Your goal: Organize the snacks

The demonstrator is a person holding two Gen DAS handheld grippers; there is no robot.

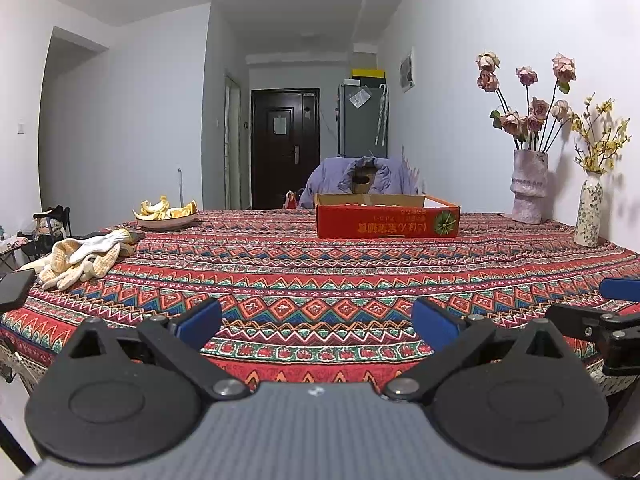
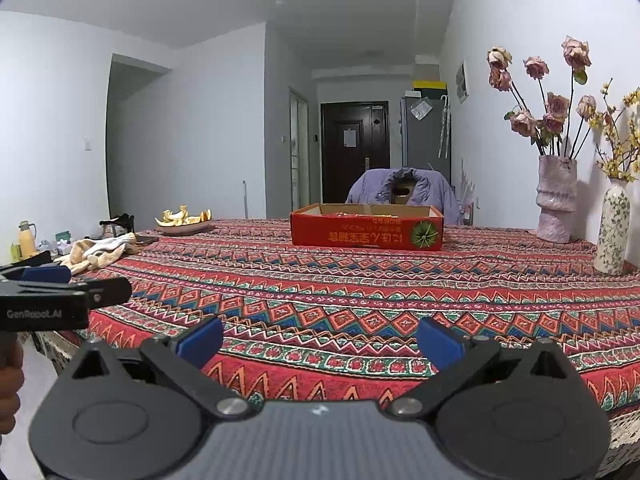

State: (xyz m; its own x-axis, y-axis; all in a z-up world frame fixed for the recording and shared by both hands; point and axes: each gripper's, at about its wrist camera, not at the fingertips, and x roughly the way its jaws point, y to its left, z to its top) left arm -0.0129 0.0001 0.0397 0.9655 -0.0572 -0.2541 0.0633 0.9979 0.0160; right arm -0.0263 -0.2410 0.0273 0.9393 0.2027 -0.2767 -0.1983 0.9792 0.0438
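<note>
**Both tongs empty at near edge; snack box at far end of bench**

Nearest: left tongs (image 1: 316,322) spread wide, nothing between the blue pads. Right tongs (image 2: 320,340) likewise spread and empty. Both held low over the near edge of the bench (image 2: 360,288), side by side, pointing down its length. Patterned cloth between tongs and box carries no loose snack that I can see.

Mid, left side: pale work gloves (image 1: 84,258) in a heap; behind them a plate of fruit peel (image 1: 166,214).

Far: red cardboard box (image 2: 367,232), lid open, well apart from both tongs. Something orange-yellow shows just over its rim in the right wrist view; contents otherwise hidden at this low angle. Two vases with flowers (image 1: 529,186) stand right of the box by the wall.

Judgement: the scene fits either snacks waiting in the box to be sorted, or snacks already gathered into it. The pictures do not settle which. Any further handling would call for a long reach forward and a higher view into the box.
</note>
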